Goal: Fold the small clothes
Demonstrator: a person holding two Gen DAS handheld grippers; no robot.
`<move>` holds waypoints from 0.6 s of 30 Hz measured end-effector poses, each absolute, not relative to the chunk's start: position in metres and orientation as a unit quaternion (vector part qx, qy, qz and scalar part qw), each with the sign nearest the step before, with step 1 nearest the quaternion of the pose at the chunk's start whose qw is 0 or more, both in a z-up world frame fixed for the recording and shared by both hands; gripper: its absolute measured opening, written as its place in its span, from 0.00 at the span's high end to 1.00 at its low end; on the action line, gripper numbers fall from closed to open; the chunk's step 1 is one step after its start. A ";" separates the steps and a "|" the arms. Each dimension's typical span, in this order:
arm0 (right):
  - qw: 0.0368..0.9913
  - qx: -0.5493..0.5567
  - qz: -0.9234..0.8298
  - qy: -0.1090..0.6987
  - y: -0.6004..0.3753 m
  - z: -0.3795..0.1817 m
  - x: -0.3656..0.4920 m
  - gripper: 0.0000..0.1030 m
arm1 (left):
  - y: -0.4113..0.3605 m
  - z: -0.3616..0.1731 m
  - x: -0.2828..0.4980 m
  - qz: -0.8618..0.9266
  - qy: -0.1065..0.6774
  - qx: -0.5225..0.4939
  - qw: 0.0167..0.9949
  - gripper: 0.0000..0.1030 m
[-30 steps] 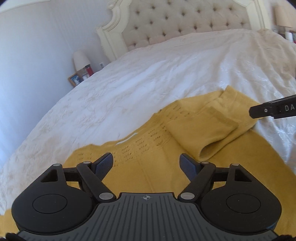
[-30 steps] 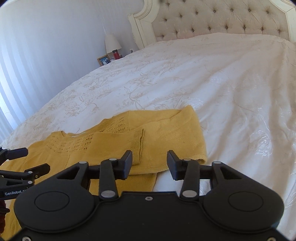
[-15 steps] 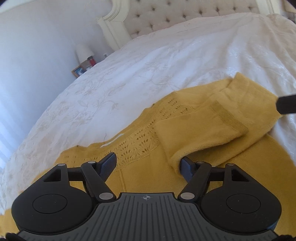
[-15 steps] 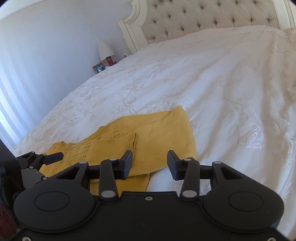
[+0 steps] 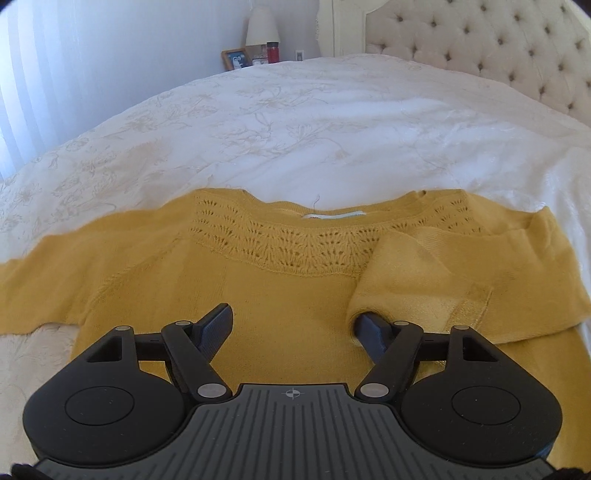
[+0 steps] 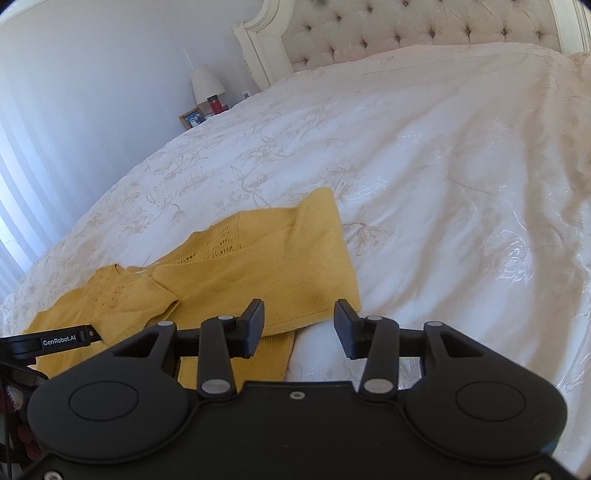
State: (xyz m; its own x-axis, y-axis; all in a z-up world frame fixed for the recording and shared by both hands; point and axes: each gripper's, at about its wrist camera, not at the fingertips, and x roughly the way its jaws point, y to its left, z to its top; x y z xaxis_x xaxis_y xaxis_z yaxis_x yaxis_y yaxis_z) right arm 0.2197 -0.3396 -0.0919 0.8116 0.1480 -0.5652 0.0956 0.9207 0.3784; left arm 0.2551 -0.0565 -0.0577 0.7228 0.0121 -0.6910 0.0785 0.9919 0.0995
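Observation:
A yellow knit sweater [image 5: 280, 295] lies flat on the white bedspread [image 5: 332, 122], neckline away from me. Its right sleeve [image 5: 436, 273] is folded in over the chest; its left sleeve [image 5: 48, 273] lies spread out to the left. My left gripper [image 5: 295, 325] is open over the sweater's body, and its right fingertip is tucked under the folded sleeve's cuff. My right gripper [image 6: 300, 325] is open and empty at the sweater's right edge [image 6: 280, 273]. The left gripper's finger [image 6: 59, 339] shows at the left of the right wrist view.
A tufted cream headboard [image 6: 424, 33] stands at the far end of the bed. A nightstand with a lamp [image 5: 262, 27], a photo frame [image 5: 234, 59] and a red jar [image 5: 272, 53] sits by the wall. White bedspread [image 6: 461, 184] extends to the right of the sweater.
The left gripper has swung to face the sweater's neckline square on and moved in, its right fingertip now under the folded sleeve cuff. The right gripper has drawn back slightly, still open.

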 end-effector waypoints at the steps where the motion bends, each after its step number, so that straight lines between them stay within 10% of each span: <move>1: 0.931 0.197 0.015 0.308 -0.338 -0.092 0.220 0.49 | -0.056 -0.059 0.254 -0.023 0.372 0.069 0.925 0.31; 12: 0.930 0.187 0.021 0.316 -0.330 -0.096 0.223 0.49 | 0.012 -0.059 0.248 0.044 0.379 -0.013 0.924 0.32; 18: 0.930 0.182 0.022 0.319 -0.326 -0.098 0.225 0.49 | -0.025 -0.043 0.214 -0.032 0.305 0.161 0.938 0.32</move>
State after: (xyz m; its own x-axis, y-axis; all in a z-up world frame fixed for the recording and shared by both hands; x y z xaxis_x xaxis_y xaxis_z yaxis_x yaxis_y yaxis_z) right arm 0.2248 -0.3260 -0.0984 0.7956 0.1576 -0.5850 0.0746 0.9327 0.3527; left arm 0.2143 -0.0246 -0.0430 0.8115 0.0386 -0.5831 0.1577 0.9463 0.2821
